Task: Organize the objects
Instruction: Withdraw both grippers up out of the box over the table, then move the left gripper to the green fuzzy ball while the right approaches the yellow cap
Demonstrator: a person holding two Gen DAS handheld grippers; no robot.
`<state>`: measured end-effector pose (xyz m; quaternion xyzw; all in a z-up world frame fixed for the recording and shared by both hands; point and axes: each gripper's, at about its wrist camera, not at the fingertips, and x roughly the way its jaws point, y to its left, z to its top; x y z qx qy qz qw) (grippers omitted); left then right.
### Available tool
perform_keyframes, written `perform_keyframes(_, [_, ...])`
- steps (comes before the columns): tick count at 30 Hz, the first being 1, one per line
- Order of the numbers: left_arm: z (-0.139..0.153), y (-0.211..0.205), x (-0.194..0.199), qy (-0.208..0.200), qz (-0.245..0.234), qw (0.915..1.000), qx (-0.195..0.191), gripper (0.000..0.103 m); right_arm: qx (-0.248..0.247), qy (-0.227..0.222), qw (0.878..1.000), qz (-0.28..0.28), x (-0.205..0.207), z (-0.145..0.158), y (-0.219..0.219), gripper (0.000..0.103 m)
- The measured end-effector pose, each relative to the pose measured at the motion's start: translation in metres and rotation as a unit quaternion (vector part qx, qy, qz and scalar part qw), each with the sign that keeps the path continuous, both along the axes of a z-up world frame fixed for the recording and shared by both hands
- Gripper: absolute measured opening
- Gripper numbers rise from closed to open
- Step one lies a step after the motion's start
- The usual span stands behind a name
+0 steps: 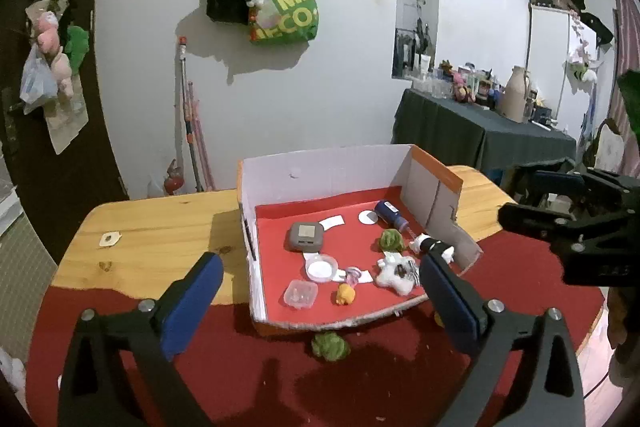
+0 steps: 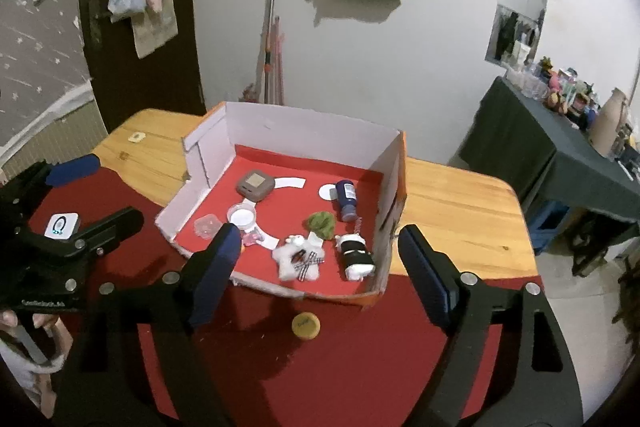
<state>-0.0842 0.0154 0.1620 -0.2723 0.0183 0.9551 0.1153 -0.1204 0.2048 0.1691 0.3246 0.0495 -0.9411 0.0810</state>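
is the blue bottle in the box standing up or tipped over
Tipped over: the blue bottle lies on its side on the red floor of the box.

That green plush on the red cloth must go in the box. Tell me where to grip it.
Pinch the green plush across its middle, coming from above: it lies low and alone on the red cloth, just outside the box front edge, so both sides are free.

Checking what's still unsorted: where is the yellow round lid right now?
In the right wrist view the yellow lid lies on the red cloth, outside the box, just before its near edge.
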Motion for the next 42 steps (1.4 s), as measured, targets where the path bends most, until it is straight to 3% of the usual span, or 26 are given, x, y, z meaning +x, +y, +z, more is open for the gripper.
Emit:
perform_keyframes(7, [-0.013, -0.007, 0.025, 0.021, 0.022, 0.9995, 0.005, 0.103, 0.0, 0.052, 0.999, -0.009, 0.044, -0.011, -0.003, 0.095])
perform_keyframes(12, [-0.032, -0.013, 0.037, 0.008, 0.027, 0.9993, 0.024, 0.103, 0.001, 0.067, 0.998, -0.012, 0.065, -0.033, -0.006, 0.095])
perform_keyframes(16, [-0.052, -0.015, 0.039, 0.0, 0.029, 0.9991, 0.03, 0.103, -0.023, 0.056, 0.998, -0.021, 0.072, -0.053, 0.0, 0.095])
perform_keyframes(26, [-0.105, -0.009, 0.031, -0.065, 0.024, 0.9967, 0.041, 0.103, -0.031, 0.013, 0.999, -0.035, 0.065, -0.101, 0.003, 0.095])
perform_keyframes(42, [-0.125, -0.006, 0.025, -0.099, 0.025, 0.9941, 0.037, 0.103, -0.042, -0.037, 0.997, -0.043, 0.05, -0.132, 0.007, 0.095])
